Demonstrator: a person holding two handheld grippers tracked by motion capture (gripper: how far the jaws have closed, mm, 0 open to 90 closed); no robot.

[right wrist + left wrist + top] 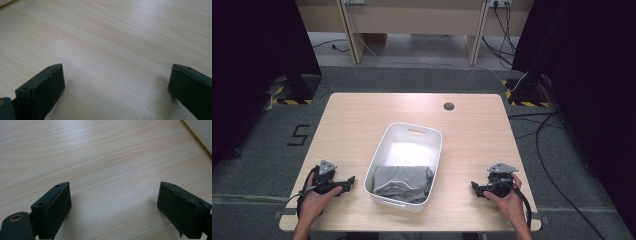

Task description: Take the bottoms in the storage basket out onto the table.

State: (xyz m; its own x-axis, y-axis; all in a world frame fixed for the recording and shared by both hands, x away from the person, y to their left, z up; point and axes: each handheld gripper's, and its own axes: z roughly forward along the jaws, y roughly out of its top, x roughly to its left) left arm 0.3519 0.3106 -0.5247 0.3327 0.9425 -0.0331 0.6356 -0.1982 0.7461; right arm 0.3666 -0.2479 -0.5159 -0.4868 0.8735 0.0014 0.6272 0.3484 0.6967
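Table of pale wood carries one white plastic basket, one grey folded cloth inside; left gripper at nine o'clock, right gripper at three, both released, nothing between.

Each hand grips one claw low over the surface near the person's edge, the left claw and the right claw pointing inward toward each other, both with jaws spread wide and holding nothing.

lab | black curtains | hazard-taped stands | floor cables
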